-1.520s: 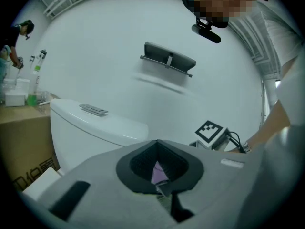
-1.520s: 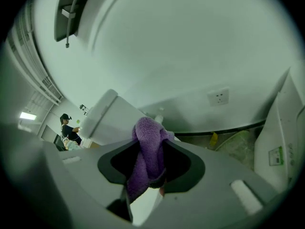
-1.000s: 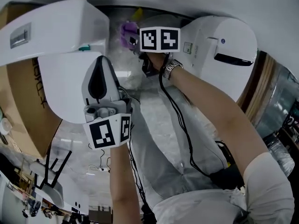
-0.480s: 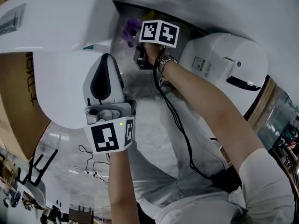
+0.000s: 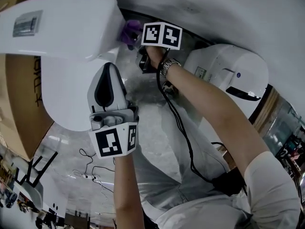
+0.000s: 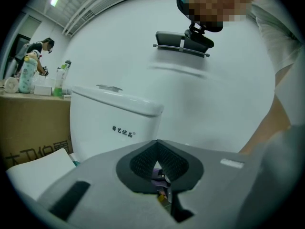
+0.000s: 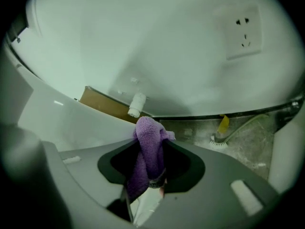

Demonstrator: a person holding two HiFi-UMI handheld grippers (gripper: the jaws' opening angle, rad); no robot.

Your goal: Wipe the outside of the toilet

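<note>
Firstly, head view: the toilet (image 5: 66, 94) lies at 9 o'clock; the right tool (image 5: 136, 38) holds a purple cloth (image 5: 127, 31) just beside its tank (image 5: 62, 23). The left tool (image 5: 108, 69) is fully closed and empty. Left gripper view: small Chinese characters on the tank, too small to read. Right gripper view: half-parted jaws pinch the cloth, seemingly soft, light, limp, best gripped bunched; the ceramic looks hard and slippery.

Cloth (image 5: 127, 31) sits between the jaws of the right gripper (image 5: 135, 38), at the right side of the tank (image 5: 57, 23). Left gripper (image 5: 107, 70) lies at the right flank of the bowl (image 5: 62, 94). Cardboard box (image 5: 19, 113) stands left of the bowl. Second toilet (image 5: 228, 75) stands well apart on the right. Brush (image 7: 219, 140) lies on the floor behind the tank.
</note>
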